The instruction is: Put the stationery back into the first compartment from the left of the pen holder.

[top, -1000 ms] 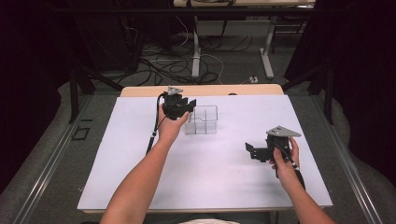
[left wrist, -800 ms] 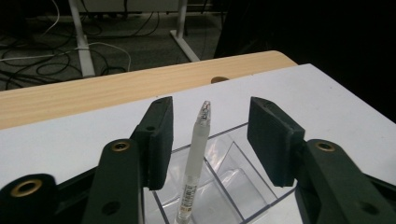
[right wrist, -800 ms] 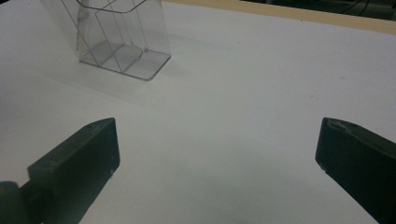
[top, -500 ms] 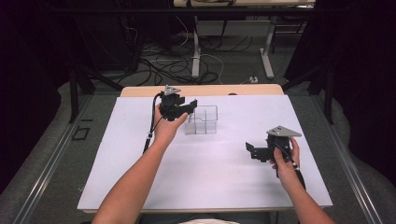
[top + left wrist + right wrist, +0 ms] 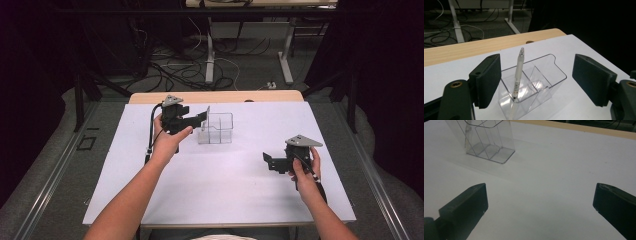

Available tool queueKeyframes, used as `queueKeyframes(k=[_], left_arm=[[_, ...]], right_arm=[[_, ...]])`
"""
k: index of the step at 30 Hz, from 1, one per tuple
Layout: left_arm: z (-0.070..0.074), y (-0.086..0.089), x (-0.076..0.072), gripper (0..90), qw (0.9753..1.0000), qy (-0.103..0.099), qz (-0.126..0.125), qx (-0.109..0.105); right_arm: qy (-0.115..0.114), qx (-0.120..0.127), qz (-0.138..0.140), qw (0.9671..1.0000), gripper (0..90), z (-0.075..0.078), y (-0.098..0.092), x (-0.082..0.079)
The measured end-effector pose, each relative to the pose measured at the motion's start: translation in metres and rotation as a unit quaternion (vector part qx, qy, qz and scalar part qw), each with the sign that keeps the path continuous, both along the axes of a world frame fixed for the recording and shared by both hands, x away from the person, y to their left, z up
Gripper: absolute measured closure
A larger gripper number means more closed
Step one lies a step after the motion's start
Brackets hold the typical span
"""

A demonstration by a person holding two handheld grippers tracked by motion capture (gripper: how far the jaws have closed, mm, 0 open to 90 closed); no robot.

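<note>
A clear plastic organizer [image 5: 216,128] with several compartments stands on the white table top, toward the back middle. A translucent white pen [image 5: 206,117] leans upright in its left compartment. My left gripper [image 5: 200,119] is just left of the organizer, open, with its jaws wide on either side of the pen [image 5: 517,75] and organizer [image 5: 534,82] and touching neither. My right gripper [image 5: 269,162] hovers over the right of the table, open and holding nothing. In the right gripper view, the organizer [image 5: 489,140] stands well ahead of its spread jaws [image 5: 539,205].
A white sheet [image 5: 225,200] covers the table, with a wooden strip [image 5: 215,96] showing along the far edge. Beyond it are cables [image 5: 175,65] on the floor and the legs of another desk [image 5: 210,55]. Dark curtains hang on both sides.
My left gripper has drawn back a little to the left, away from the organizer, leaving the pen standing in it. The right gripper has stayed put.
</note>
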State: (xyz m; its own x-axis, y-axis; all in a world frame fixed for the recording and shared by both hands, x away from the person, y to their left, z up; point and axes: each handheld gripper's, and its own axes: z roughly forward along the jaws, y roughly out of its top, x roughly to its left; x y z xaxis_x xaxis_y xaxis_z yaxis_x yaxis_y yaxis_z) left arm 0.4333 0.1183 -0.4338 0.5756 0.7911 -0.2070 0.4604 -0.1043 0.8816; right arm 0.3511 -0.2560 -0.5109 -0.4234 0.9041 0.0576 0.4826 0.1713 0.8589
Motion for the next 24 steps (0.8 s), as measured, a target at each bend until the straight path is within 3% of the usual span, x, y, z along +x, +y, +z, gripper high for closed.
queueKeyframes(k=[7, 10, 13, 24], left_arm=[[0.006, 0.016, -0.014, 10.3, 0.9999, -0.009, 0.007, -0.007], [0.005, 0.023, -0.02, 3.7, 0.9998, -0.01, 0.014, 0.009], [0.004, 0.031, -0.026, 0.1, 0.9998, -0.009, 0.015, 0.011], [-0.012, 0.063, -0.044, 0.1, 0.9984, 0.001, 0.056, 0.004]], right_arm=[[0.001, 0.002, -0.001, 1.0, 0.0, 0.0, 0.001, 0.0], [0.0, 0.001, -0.001, 1.0, 0.0, 0.0, 0.001, 0.0], [0.002, 0.002, -0.002, 1.0, 0.0, 0.0, 0.001, 0.0], [0.003, -0.001, -0.004, 1.0, 0.0, -0.001, 0.002, 0.0]])
